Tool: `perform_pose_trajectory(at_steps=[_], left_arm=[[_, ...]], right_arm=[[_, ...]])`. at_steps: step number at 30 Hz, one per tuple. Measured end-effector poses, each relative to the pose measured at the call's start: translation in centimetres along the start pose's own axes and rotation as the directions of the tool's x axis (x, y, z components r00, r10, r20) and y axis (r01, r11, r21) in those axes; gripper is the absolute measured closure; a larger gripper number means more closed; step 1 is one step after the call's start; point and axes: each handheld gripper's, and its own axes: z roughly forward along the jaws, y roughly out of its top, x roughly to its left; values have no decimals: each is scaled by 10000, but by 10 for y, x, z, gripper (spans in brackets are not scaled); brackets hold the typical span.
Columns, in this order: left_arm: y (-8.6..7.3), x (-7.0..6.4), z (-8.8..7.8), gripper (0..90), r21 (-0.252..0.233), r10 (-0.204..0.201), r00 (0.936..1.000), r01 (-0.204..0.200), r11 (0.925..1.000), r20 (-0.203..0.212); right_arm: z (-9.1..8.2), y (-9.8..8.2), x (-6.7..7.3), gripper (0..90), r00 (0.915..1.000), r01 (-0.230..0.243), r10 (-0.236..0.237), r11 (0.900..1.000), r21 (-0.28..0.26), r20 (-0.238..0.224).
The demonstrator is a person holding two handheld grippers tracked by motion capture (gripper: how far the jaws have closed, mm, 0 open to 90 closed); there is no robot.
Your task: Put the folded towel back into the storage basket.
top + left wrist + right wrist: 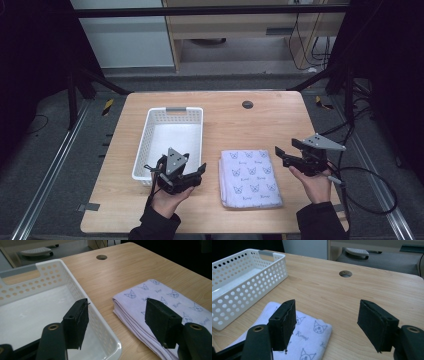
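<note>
While both claws hang open and empty on either side of it, the folded towel (250, 178) lies flat on the worktop (260, 120), near the person's edge, just right of the white basket (150, 131), which looks empty. The left claw (196, 172) hovers over the gap between the basket's near right corner and the towel's left edge; the right claw (281, 155) sits just off the towel's far right corner. As I judge it, the step in hand is to take the towel up and move it into the basket. To do that well, each claw should come down over one side edge of the towel and bite through the whole stack of layers, not just the top sheet, so the fold stays together. Close both at once, lift level, and keep the two claws the same way apart during the carry left. Clear the basket's perforated wall before lowering, since a dragging edge could tip it or undo the fold
</note>
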Motion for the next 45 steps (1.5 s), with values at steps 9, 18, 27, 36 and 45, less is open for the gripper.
perform_pose_trajectory(at_steps=[9, 18, 27, 36, 45], left_arm=[[-1, -12, 10, 366, 211, 25, 9998, -29, 9998, 200], [-3, -23, 20, 376, 406, 112, 9994, -125, 9991, 318], [-9, -36, 34, 400, 713, 207, 9981, -248, 9971, 584], [-16, -46, 43, 413, 1009, 292, 9978, -351, 9943, 598], [-28, -52, 53, 415, 1386, 177, 9968, -284, 9899, 779]], right_arm=[[7, -2, 3, 319, 9999, 100, -99, 9998, 156, -56], [15, -4, 5, 332, 9995, 303, -299, 9987, 405, -122], [23, -6, 7, 352, 9993, 341, -333, 9983, 477, -177], [32, -9, 11, 360, 9989, 407, -392, 9971, 651, -248], [41, -14, 13, 359, 9980, 588, -565, 9939, 935, -266]])
